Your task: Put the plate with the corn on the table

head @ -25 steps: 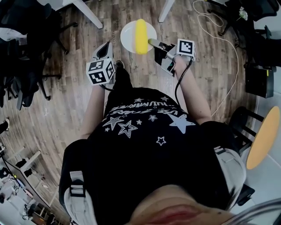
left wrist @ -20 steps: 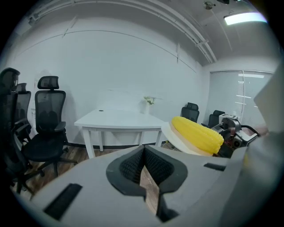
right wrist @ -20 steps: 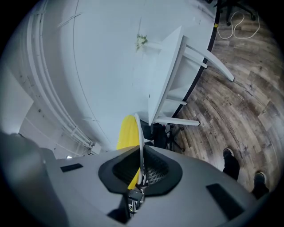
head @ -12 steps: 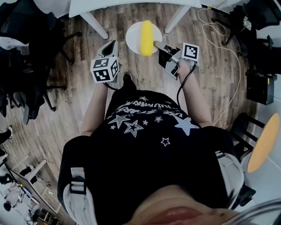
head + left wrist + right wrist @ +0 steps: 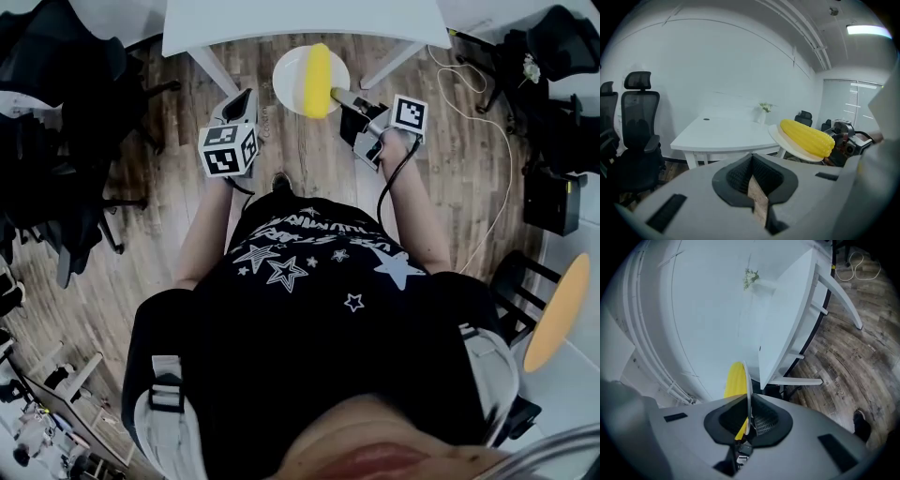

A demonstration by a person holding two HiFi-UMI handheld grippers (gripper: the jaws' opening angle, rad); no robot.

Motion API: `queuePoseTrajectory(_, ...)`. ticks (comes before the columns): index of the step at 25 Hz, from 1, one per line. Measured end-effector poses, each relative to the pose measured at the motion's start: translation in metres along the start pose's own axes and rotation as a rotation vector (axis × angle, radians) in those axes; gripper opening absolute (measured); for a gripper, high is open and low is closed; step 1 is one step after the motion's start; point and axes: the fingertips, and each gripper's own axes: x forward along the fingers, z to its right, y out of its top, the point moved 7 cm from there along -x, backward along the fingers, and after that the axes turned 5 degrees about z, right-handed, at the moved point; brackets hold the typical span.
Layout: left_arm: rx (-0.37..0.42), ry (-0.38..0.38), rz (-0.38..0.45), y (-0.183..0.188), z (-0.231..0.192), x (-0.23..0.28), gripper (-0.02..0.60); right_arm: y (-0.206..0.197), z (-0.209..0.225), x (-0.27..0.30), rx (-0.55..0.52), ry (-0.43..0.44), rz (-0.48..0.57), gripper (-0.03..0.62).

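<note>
A white plate (image 5: 292, 77) carrying a yellow corn cob (image 5: 317, 80) hangs above the wooden floor, just short of the white table (image 5: 300, 19). My right gripper (image 5: 336, 94) is shut on the plate's near right rim. In the right gripper view the plate (image 5: 748, 390) shows edge-on between the pads, with the corn (image 5: 735, 378) on its left. My left gripper (image 5: 240, 101) is to the left of the plate, shut and holding nothing. In the left gripper view the plate (image 5: 787, 146) and corn (image 5: 808, 136) float at the right, beside the table (image 5: 722, 133).
Black office chairs (image 5: 56, 122) crowd the left side, one (image 5: 640, 122) beside the table. A small vase with a plant (image 5: 764, 112) stands at the table's far side. A white cable (image 5: 487, 103) lies on the floor at the right. The table's slanted legs (image 5: 211, 66) stand near the plate.
The person has walked forward: the table now fills more of the top of the head view. Both grippers and the plate with the corn have come closer to its edge.
</note>
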Motion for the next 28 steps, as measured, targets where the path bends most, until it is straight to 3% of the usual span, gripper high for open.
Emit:
queuePoseTrajectory(4, -0.016, 0.006, -0.002, 0.012, -0.054, 0.019, 0.005, 0.011, -0.006, 0.061, 0.001, -0.008, -0.002, 0.020)
queuePoseTrajectory(10, -0.001, 0.018, 0.009, 0.021, -0.071, 0.021, 0.005, 0.016, -0.007, 0.086, 0.016, -0.005, 0.011, 0.023)
queuePoseTrajectory(17, -0.046, 0.070, 0.005, 0.024, -0.123, 0.032, 0.005, 0.029, -0.005, 0.148, 0.041, -0.021, -0.020, 0.017)
queuePoseTrajectory(23, -0.052, 0.128, 0.019, 0.020, -0.126, 0.025, 0.005, 0.039, -0.001, 0.161, 0.013, -0.009, -0.077, 0.015)
queuePoseTrajectory(28, -0.076, 0.191, 0.006, 0.040, -0.184, 0.062, 0.005, 0.073, 0.004, 0.243, 0.016, -0.033, -0.159, 0.016)
